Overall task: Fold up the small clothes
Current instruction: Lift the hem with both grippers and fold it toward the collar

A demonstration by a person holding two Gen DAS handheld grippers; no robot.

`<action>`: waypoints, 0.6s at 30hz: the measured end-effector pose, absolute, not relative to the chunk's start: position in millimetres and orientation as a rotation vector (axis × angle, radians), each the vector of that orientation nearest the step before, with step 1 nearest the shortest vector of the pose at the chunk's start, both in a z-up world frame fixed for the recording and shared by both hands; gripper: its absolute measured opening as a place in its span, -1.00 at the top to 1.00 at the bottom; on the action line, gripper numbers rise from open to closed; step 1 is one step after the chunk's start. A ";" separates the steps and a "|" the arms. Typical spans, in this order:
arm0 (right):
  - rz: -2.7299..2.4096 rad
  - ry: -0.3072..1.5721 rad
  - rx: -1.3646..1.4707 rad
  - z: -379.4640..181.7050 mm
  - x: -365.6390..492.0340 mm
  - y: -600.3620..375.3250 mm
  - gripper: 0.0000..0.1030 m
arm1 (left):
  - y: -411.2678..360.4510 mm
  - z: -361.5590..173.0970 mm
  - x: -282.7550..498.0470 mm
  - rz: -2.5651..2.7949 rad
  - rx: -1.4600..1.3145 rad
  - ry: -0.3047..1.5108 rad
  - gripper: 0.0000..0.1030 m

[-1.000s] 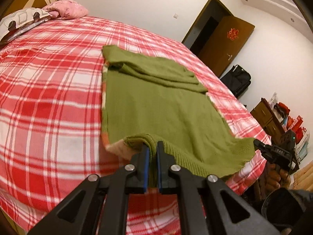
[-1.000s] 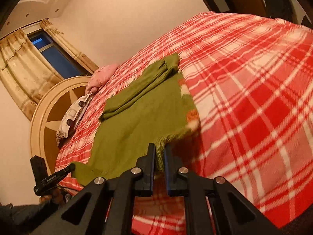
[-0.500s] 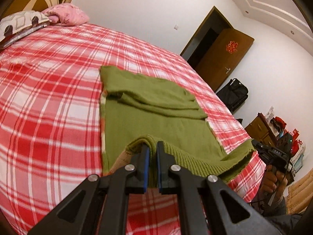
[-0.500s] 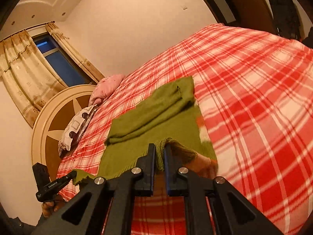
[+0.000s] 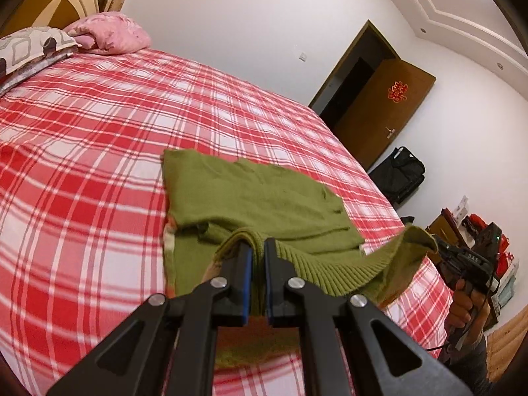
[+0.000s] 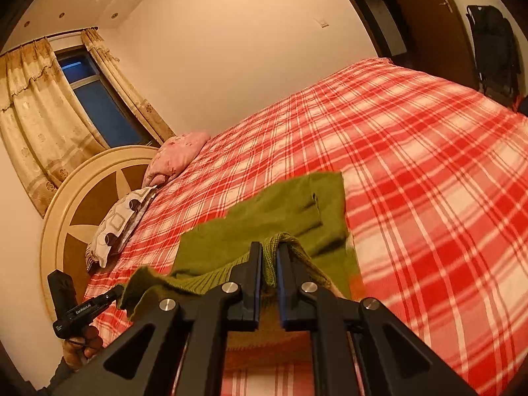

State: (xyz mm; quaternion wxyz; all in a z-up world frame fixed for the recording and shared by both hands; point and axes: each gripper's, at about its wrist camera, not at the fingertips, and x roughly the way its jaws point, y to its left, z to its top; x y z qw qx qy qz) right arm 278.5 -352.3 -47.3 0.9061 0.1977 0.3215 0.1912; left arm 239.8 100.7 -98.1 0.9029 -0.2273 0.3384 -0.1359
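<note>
Because it is a soft knit, the green sweater (image 5: 264,204) will drape and sag wherever it is unsupported, and it looks light enough that 2 corner grips carry it easily; the ribbed hem (image 5: 330,270) is the sensible place to hold, being thicker and less likely to slip from the pads. Its upper part lies flat on the red plaid bed (image 5: 99,132) with the sleeves folded across the body, while the hem end is lifted off the bedspread and hangs in a shallow curve between the 2 tools. Left gripper (image 5: 258,254) has its jaws clamped on 1 hem corner, with the knit bunched between the blue pads. Right gripper (image 6: 270,257) is likewise pinched tight on the other corner. Both tools point forward and somewhat downward over the garment, side by side at about the same height, each held by a hand (image 5: 468,307) on its handle below. Uneven travel would skew the fold, I judge.
</note>
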 end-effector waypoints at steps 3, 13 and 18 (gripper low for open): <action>0.391 0.672 0.394 -46.8 300.3 -344.4 0.86 | 104.4 -100.7 257.0 -0.277 -0.488 0.707 0.87; 0.368 0.699 0.332 -44.0 376.6 -321.2 0.86 | 124.7 -103.3 311.5 -0.249 -0.535 0.714 0.87; 0.348 0.719 0.306 -47.3 422.2 -310.7 0.86 | 134.0 -110.4 341.1 -0.232 -0.548 0.725 0.87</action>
